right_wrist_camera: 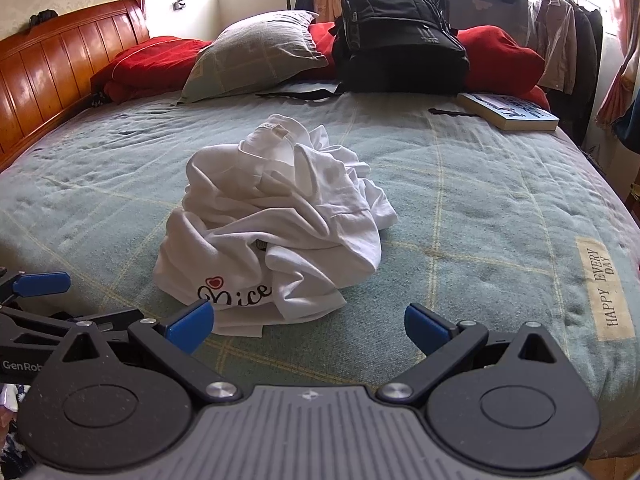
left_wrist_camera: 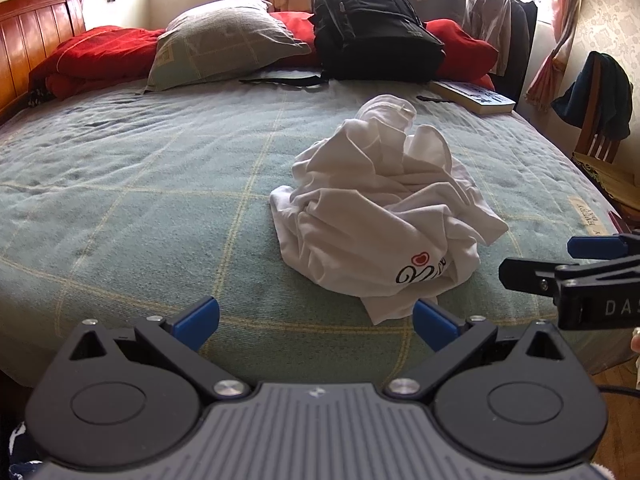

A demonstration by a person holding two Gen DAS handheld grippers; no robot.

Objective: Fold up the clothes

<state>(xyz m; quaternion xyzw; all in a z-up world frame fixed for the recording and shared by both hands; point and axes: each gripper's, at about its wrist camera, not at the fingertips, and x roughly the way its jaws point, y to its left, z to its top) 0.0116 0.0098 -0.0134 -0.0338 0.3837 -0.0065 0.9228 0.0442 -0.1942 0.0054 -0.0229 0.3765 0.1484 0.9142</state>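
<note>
A crumpled white T-shirt (left_wrist_camera: 380, 208) with a red heart and black script print lies in a heap on the green checked bedspread (left_wrist_camera: 140, 200). It also shows in the right wrist view (right_wrist_camera: 272, 220). My left gripper (left_wrist_camera: 316, 320) is open and empty at the bed's near edge, just short of the shirt's near hem. My right gripper (right_wrist_camera: 308, 326) is open and empty, also just short of the shirt's near edge. The right gripper shows at the right edge of the left wrist view (left_wrist_camera: 572, 264), and the left gripper at the left edge of the right wrist view (right_wrist_camera: 36, 300).
At the far side lie a grey-green pillow (left_wrist_camera: 224, 46), red blankets (left_wrist_camera: 100, 56), a black backpack (left_wrist_camera: 376, 28) and a book (left_wrist_camera: 472, 98). A wooden headboard (left_wrist_camera: 36, 36) is at the left. A chair with dark clothing (left_wrist_camera: 600, 112) stands at the right.
</note>
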